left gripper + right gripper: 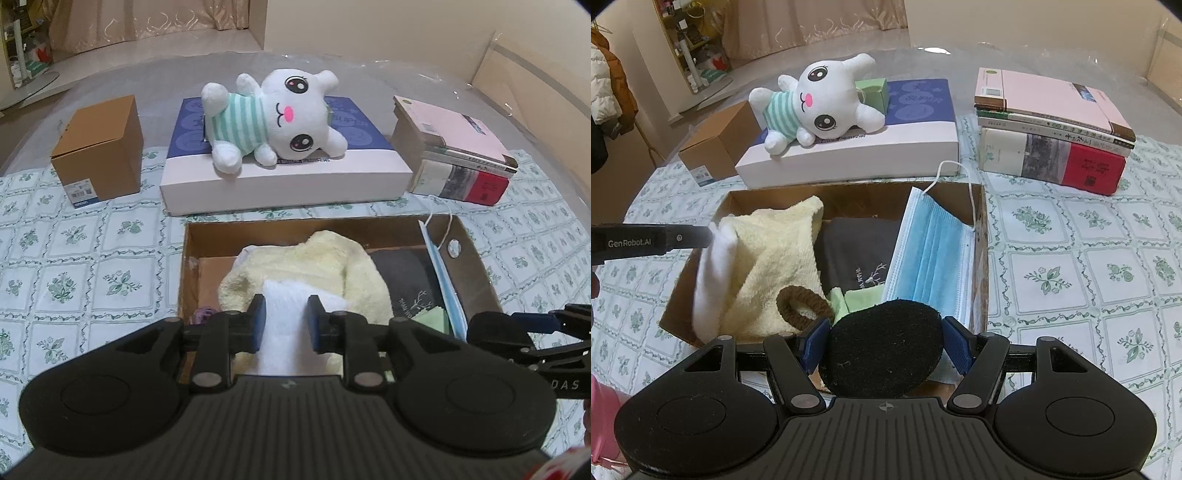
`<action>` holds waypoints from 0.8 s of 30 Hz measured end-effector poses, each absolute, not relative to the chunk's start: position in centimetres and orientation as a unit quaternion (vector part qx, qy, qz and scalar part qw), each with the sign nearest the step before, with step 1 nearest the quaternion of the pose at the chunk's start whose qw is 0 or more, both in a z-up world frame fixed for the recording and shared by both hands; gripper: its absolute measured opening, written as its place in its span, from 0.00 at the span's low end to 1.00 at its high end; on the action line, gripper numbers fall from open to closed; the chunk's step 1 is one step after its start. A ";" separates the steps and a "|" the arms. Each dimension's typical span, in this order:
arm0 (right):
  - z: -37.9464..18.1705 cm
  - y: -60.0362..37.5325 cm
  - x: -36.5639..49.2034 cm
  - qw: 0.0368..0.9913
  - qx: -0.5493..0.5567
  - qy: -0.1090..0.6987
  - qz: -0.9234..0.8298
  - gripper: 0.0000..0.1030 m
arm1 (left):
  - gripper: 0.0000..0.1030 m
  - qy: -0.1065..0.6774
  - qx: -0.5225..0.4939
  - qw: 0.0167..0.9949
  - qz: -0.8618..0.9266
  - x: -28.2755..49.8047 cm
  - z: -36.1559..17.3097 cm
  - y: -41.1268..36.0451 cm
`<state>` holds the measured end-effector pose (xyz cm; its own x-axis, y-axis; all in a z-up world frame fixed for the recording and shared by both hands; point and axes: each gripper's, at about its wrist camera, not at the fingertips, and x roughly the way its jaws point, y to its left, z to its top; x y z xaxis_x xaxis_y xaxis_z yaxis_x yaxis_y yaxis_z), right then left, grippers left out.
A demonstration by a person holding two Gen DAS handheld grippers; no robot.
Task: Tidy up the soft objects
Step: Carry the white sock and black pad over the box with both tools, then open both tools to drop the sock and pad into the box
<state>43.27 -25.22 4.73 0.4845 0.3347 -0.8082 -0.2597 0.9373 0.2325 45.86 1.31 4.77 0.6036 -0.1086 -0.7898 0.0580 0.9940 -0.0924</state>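
An open cardboard tray (476, 266) (980, 258) lies on the flowered tablecloth. In it are a pale yellow towel (314, 266) (775, 251), a dark grey cloth (857, 251), a blue face mask (931, 251) and a brown hair tie (801, 306). My left gripper (286, 314) (709, 236) is over the tray's left side, shut on a white sock (284, 302) (709, 280) that hangs down onto the towel. Over the tray's near edge, my right gripper (886, 325) holds a round black fuzzy pad (882, 354) (491, 325) between its blue pads.
Behind the tray a white plush toy (280, 114) lies on a flat white and blue box (288, 181), with a small green box (877, 90) beside it. A brown carton (99, 147) stands at the left. A stack of books (461, 155) is at the right.
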 end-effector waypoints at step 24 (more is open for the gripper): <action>6.0 -24.7 44.0 0.868 0.084 0.454 0.180 0.64 | 0.28 0.434 0.010 0.898 -0.068 44.1 6.8 0.7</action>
